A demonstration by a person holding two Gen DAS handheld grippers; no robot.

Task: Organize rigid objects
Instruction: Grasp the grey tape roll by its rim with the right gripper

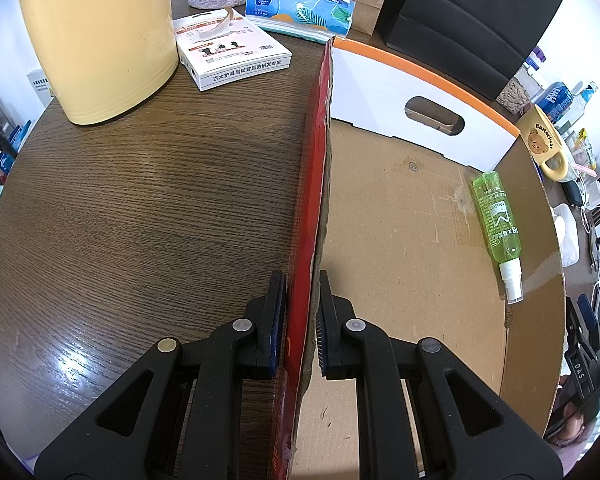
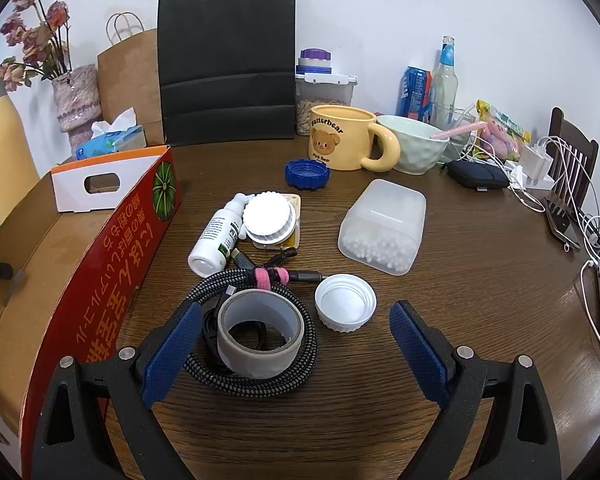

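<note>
My left gripper [image 1: 301,280] is shut on the red side wall [image 1: 314,200] of an open cardboard box, one pad on each face. A green spray bottle [image 1: 498,220] lies on the box floor [image 1: 400,220] by the far wall. In the right wrist view the box [image 2: 112,260] stands at the left. My right gripper [image 2: 296,312] hangs open over the table. A grey tape roll [image 2: 260,340] rests on a coiled braided cable [image 2: 260,384] by its left finger, a white lid [image 2: 345,302] just beyond. Farther off lie a white bottle [image 2: 216,236], a ribbed white cap [image 2: 269,216], a blue lid [image 2: 307,174] and a cotton-swab container [image 2: 384,224].
A yellow jug [image 1: 100,40], a white packet [image 1: 232,52] and a tissue pack [image 1: 300,8] sit left of and behind the box. A bear mug [image 2: 342,136], a bowl [image 2: 412,144], a black bag [image 2: 228,60], bottles and charger cables [image 2: 540,168] line the back and right.
</note>
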